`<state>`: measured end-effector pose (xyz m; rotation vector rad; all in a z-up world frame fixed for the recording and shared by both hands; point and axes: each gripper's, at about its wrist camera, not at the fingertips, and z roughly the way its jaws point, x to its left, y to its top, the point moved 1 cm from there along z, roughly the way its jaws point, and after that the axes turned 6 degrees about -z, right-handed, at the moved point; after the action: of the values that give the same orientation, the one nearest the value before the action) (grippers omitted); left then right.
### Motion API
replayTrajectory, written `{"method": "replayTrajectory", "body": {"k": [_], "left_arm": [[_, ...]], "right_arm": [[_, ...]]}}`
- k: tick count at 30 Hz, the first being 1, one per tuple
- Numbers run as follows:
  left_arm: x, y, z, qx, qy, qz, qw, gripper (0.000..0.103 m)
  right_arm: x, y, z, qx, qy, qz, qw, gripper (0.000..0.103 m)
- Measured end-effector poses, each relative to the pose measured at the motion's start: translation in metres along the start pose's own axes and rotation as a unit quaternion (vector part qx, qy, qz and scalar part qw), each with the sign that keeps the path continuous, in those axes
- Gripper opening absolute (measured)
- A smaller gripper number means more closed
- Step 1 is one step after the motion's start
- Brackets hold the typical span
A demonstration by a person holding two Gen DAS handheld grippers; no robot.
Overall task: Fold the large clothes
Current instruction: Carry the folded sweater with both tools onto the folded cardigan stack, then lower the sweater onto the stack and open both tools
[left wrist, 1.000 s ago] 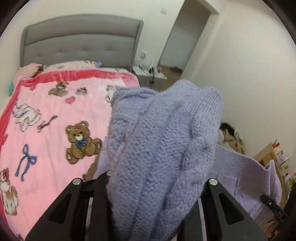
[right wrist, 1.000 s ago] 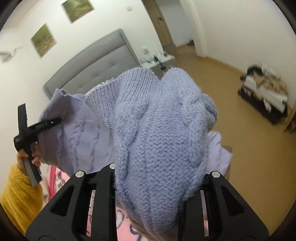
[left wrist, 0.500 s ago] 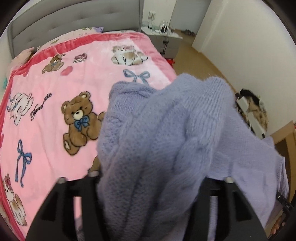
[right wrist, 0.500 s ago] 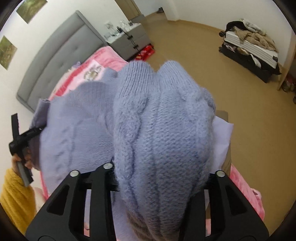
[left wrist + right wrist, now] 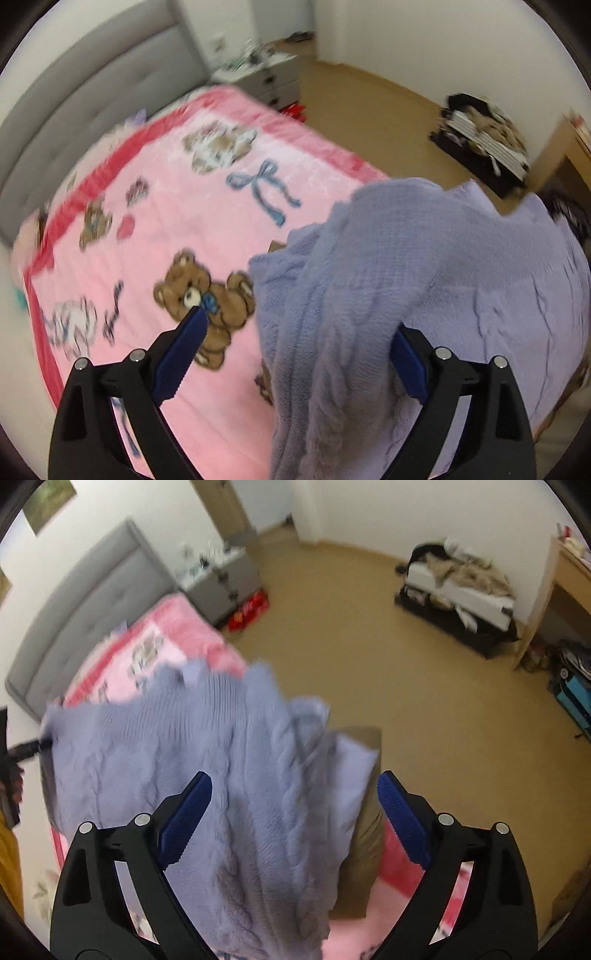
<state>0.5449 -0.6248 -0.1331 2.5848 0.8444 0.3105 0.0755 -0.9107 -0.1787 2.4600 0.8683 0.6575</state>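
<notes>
sweater (image 5: 369,295) drapes between both grippers' opening jaws.

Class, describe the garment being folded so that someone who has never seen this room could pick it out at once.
Start at the bed with the grey headboard and pink teddy-bear blanket. At its near end, by the floor-side edge, lies the sweater. Alone there, it is lilac cable knit; the printed blanket beneath is pink.

Home bedroom: bed w/ grey padded headboard (image 5: 92,99) & pink teddy-bear blanket (image 5: 155,236), nightstand (image 5: 225,579) beside it, tan floor (image 5: 369,664), clothes heaped on a low bench (image 5: 461,587) by the wall.
</notes>
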Motion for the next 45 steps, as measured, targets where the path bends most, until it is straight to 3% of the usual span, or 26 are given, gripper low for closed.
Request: {"method": "replayTrajectory", "body": {"k": [3,6,9,10,12,17,22,26,29,33,35,37,42,45], "left_arm": [[-0.012,-0.003,-0.013,-0.036,-0.008,0.028,0.9989,0.091],[-0.019,-0.006,-0.025,-0.064,-0.035,0.035,0.9967,0.091],[-0.022,-0.012,-0.039,-0.093,-0.093,0.014,0.9912,0.092],[-0.024,-0.014,-0.038,-0.093,-0.106,0.007,0.9899,0.092],[-0.031,-0.018,-0.029,-0.086,-0.094,-0.003,0.9918,0.092],[-0.034,-0.026,0.022,-0.004,-0.071,-0.051,0.9962,0.092],[-0.014,-0.034,0.048,-0.008,-0.047,-0.127,0.9908,0.092],[-0.012,-0.041,0.070,0.020,-0.009,-0.120,0.9926,0.092],[-0.017,-0.045,0.064,-0.002,0.003,-0.098,0.9952,0.092],[-0.022,-0.050,0.043,-0.030,0.007,-0.086,0.9958,0.093],[-0.029,-0.054,0.026,-0.059,0.007,-0.083,0.9948,0.095],[-0.039,-0.061,0.003,-0.090,0.010,-0.077,0.9930,0.096],[-0.069,-0.083,-0.050,-0.124,-0.005,-0.091,0.9882,0.098],[-0.086,-0.102,-0.083,-0.143,-0.012,-0.111,0.9833,0.098]], "right_arm": [[0.010,0.013,0.004,-0.001,0.039,-0.013,0.999,0.078],[0.026,0.020,0.021,0.014,0.051,-0.029,0.998,0.075],[0.042,0.023,0.056,0.058,0.060,-0.045,0.995,0.052],[0.043,0.022,0.063,0.066,0.052,-0.050,0.995,0.031],[0.044,0.015,0.083,0.088,0.043,-0.058,0.993,0.010],[0.039,0.008,0.086,0.084,0.019,-0.043,0.995,0.006],[0.027,0.003,0.088,0.089,-0.017,-0.035,0.995,0.006],[0.019,-0.007,0.101,0.099,0.003,0.004,0.995,0.006],[0.025,-0.007,0.095,0.088,0.004,-0.009,0.996,0.010],[0.038,-0.005,0.062,0.038,-0.001,-0.026,0.999,0.033],[0.048,-0.008,0.038,0.006,0.001,-0.032,0.999,0.040],[0.061,-0.013,0.018,-0.016,0.001,-0.040,0.999,0.061],[0.104,-0.030,-0.028,-0.052,-0.030,-0.096,0.994,0.091],[0.133,-0.046,-0.057,-0.060,-0.062,-0.132,0.987,0.095]]}}
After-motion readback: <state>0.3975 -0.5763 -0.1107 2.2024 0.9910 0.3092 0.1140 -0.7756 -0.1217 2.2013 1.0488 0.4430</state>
